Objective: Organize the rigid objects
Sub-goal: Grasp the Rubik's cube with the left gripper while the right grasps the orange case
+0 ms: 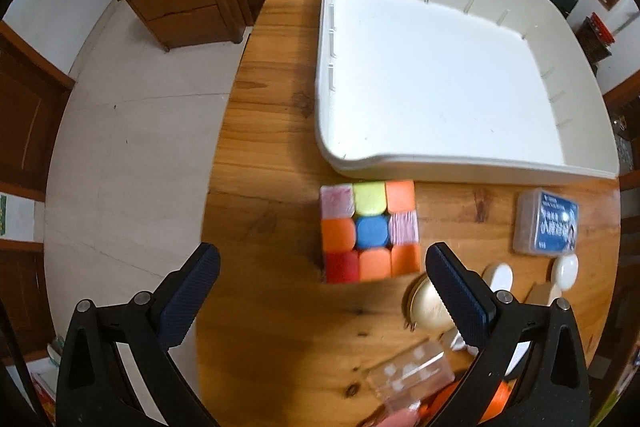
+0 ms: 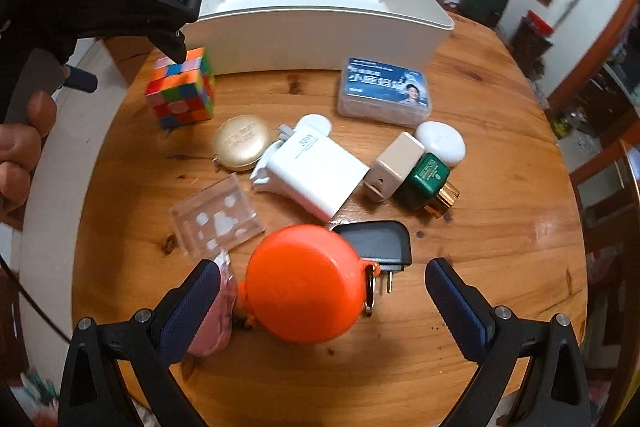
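Observation:
A multicoloured puzzle cube [image 1: 370,230] stands on the round wooden table [image 1: 272,155] just in front of a large white bin [image 1: 432,67]. My left gripper [image 1: 320,291] is open and hovers above the cube, jaws wide to either side of it. The cube also shows in the right wrist view [image 2: 182,94], with the left gripper [image 2: 120,3] over it. My right gripper [image 2: 320,291] is open and empty, low over an orange round case [image 2: 304,283]. The white bin [image 2: 320,23] stands at the back.
Scattered on the table: gold compact [image 2: 239,143], white charger [image 2: 316,173], clear plastic box [image 2: 218,219], black plug adapter [image 2: 380,243], beige box [image 2: 394,165], green bottle [image 2: 426,183], white earbud case [image 2: 442,141], blue-labelled box [image 2: 386,91], pink item [image 2: 214,323]. Table edge drops at left.

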The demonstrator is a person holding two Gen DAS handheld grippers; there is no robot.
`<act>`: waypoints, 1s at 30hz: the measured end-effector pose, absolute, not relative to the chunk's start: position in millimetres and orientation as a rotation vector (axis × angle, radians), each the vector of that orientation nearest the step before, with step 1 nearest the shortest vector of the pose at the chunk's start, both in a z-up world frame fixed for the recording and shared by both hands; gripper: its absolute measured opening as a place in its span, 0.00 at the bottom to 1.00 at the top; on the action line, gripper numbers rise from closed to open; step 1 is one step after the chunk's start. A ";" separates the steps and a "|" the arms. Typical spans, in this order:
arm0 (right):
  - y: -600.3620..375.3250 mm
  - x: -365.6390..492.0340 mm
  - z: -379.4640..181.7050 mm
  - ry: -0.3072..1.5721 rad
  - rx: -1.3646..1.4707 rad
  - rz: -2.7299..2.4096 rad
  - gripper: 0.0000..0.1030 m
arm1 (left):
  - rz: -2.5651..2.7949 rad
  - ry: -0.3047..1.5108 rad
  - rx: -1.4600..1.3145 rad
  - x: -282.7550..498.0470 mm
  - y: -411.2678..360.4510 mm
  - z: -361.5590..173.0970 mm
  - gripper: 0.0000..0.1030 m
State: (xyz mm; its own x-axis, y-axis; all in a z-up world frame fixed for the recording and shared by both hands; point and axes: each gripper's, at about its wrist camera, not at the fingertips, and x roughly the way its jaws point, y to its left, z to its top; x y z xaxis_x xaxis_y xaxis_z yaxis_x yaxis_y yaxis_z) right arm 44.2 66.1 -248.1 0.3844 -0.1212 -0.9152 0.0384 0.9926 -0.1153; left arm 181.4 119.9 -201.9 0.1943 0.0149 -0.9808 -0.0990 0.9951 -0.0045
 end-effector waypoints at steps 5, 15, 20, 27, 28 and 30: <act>70.9 44.3 -257.6 1.142 -0.073 -0.158 1.00 | 0.105 1.385 -0.090 196.5 112.4 -214.8 0.99; 75.1 29.9 -275.5 1.050 -0.067 -0.244 1.00 | 0.096 1.363 -0.084 210.6 112.9 -228.5 0.99; 82.3 25.7 -286.6 1.014 -0.114 -0.265 1.00 | 0.112 1.394 -0.089 216.4 122.0 -238.8 0.99; 86.6 22.3 -296.3 0.992 -0.141 -0.305 0.98 | 0.090 1.424 -0.072 210.8 125.4 -247.8 0.99; 86.6 22.5 -296.6 0.991 -0.140 -0.303 0.95 | 0.090 1.430 -0.067 209.8 125.1 -250.4 0.99; 88.0 22.6 -296.8 0.992 -0.133 -0.287 0.88 | 0.097 1.442 -0.069 207.8 124.8 -255.0 0.99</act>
